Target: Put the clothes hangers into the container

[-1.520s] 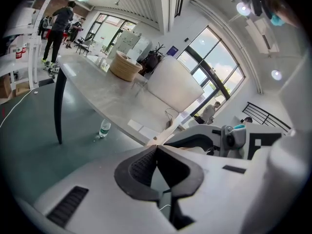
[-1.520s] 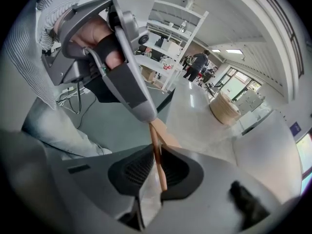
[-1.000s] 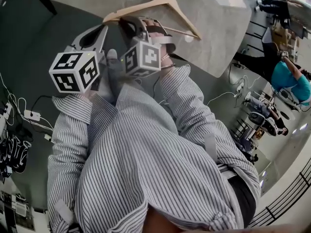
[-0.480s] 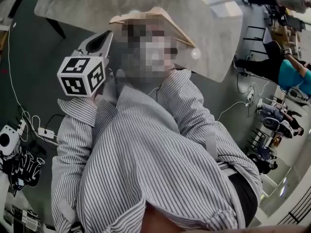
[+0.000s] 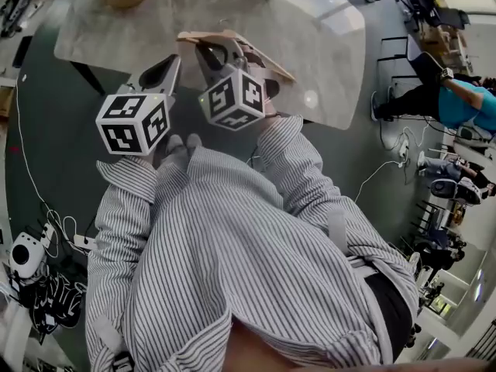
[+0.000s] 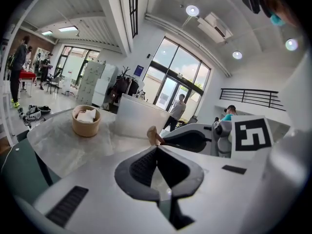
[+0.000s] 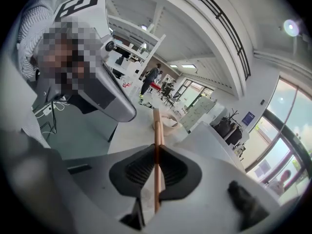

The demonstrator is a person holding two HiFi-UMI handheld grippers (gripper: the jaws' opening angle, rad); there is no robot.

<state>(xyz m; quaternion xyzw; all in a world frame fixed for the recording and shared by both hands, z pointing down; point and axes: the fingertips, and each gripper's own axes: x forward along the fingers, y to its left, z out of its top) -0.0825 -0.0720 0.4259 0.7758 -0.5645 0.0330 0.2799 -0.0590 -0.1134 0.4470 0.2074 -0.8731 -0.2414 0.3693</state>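
The hanger [image 5: 209, 35] runs lengthwise from ten to four o'clock, pinched edge-on in the right gripper [image 7: 157, 150]; the left gripper [image 6: 157, 149] is closed and empty.

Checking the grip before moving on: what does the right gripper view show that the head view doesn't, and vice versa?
Only the right gripper view: the right gripper, jaws shut on the wooden hanger, seen edge-on. Only the head view: that gripper's marker cube and the hanger's sloping arm above the grey table. Both: the left gripper alongside, and the hanger itself.
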